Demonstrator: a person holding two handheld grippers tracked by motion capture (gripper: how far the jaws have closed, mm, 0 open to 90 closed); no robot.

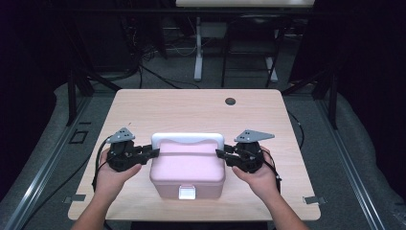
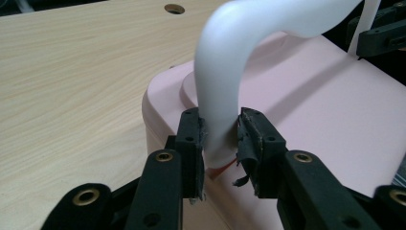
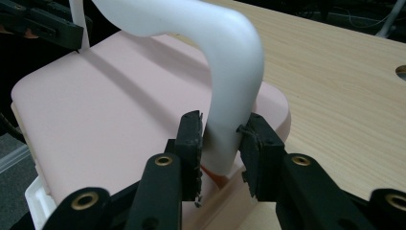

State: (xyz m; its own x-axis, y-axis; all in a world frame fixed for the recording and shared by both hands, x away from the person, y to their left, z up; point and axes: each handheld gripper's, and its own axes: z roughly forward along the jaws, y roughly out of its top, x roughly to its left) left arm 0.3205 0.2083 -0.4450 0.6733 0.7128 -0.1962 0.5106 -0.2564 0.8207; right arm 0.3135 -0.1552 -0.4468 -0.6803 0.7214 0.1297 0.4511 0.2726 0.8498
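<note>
High view: one pink box [image 1: 187, 171] with one white handle [image 1: 187, 139] and one white latch [image 1: 186, 192] stands on the table [image 1: 191, 108] near the middle of its near edge. Two grippers flank it: the left gripper [image 1: 152, 153] at the handle's left end, the right gripper [image 1: 221, 154] at its right end, each held in one hand. One dark round hole [image 1: 231, 101] lies in the table toward the far right corner.

Left gripper view: the two black jaws of the left gripper [image 2: 220, 139] stand narrow around one upright leg of the handle [image 2: 225, 72], pads touching it on both sides just above the lid of the pink box [image 2: 311, 105].

Right gripper view: the right gripper [image 3: 221, 143] has its two jaws narrow, clamped on the other leg of the handle [image 3: 234, 76] where it meets the pink box [image 3: 110, 110].
</note>
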